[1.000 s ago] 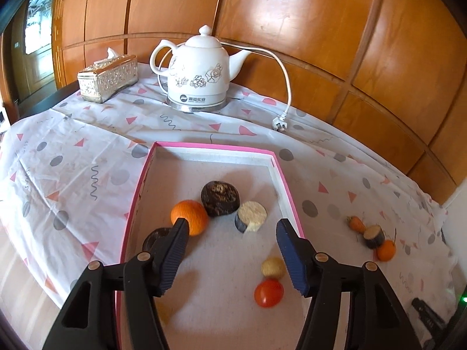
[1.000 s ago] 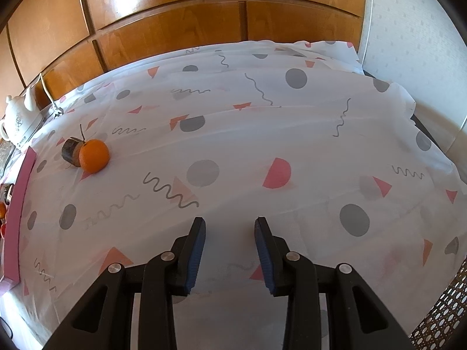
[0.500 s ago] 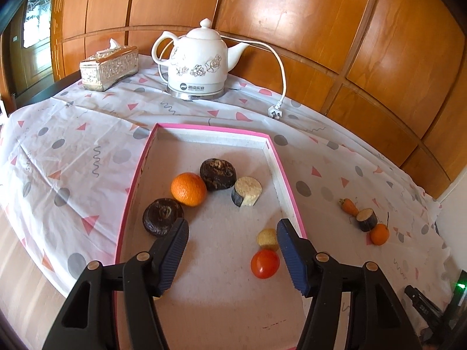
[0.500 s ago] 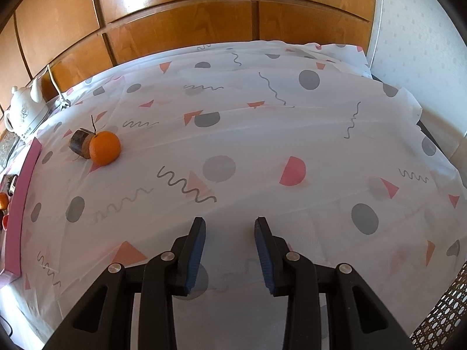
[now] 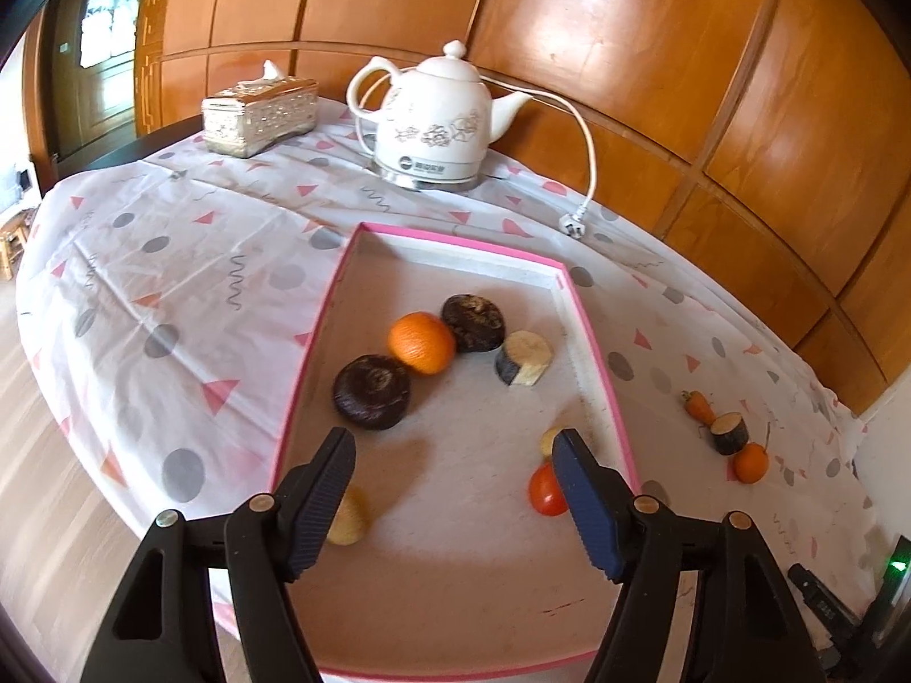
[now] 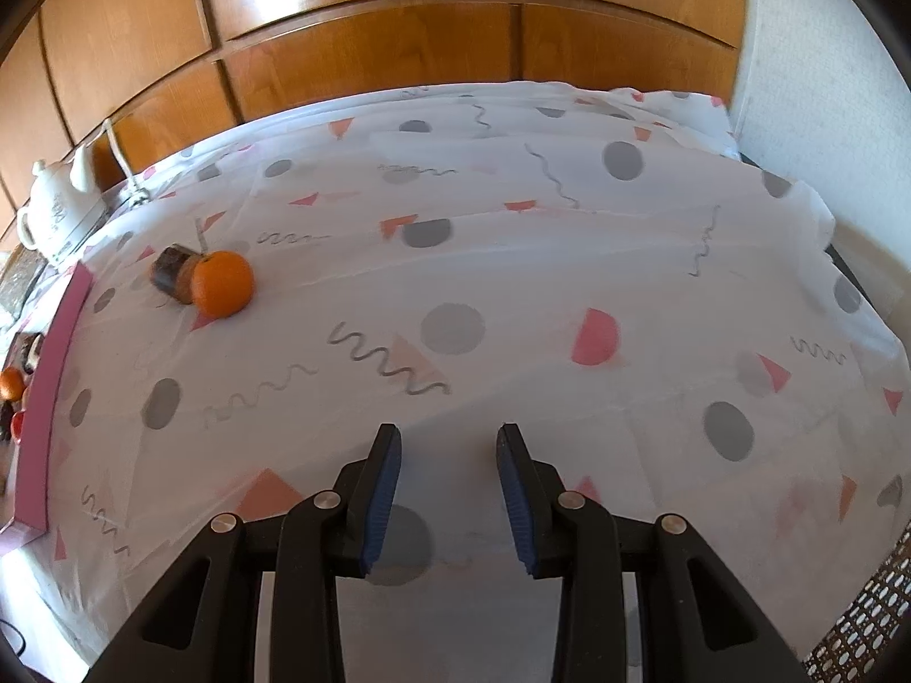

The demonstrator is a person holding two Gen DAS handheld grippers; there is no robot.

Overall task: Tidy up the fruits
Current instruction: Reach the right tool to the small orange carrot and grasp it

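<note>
A pink-rimmed tray (image 5: 598,353) holds an orange (image 5: 421,341), two dark round fruits (image 5: 472,321) (image 5: 371,391), a cut dark piece with a pale face (image 5: 524,357), a tomato (image 5: 544,490), a small pale ball (image 5: 548,439) and a yellowish fruit (image 5: 347,521). My left gripper (image 5: 452,444) hovers over the tray's near half, its jaws opening with nothing between them. On the cloth to the right lie a small carrot (image 5: 697,405), a dark cut piece (image 5: 729,432) and a small orange (image 5: 750,462). My right gripper (image 6: 450,432) hangs over bare cloth, jaws narrowly apart and empty, far from that orange (image 6: 222,283).
A white kettle (image 5: 433,125) with its cord and plug (image 5: 572,223) stands behind the tray, with a silver tissue box (image 5: 259,114) to its left. Wood panelling backs the table. The cloth's edge drops off at the left. A black device with a green light (image 5: 894,566) sits at the lower right.
My left gripper has drawn back from the fruits and its jaws have widened. The near dark fruit and a yellowish fruit have come out from behind the left finger. The right view shifted only slightly.
</note>
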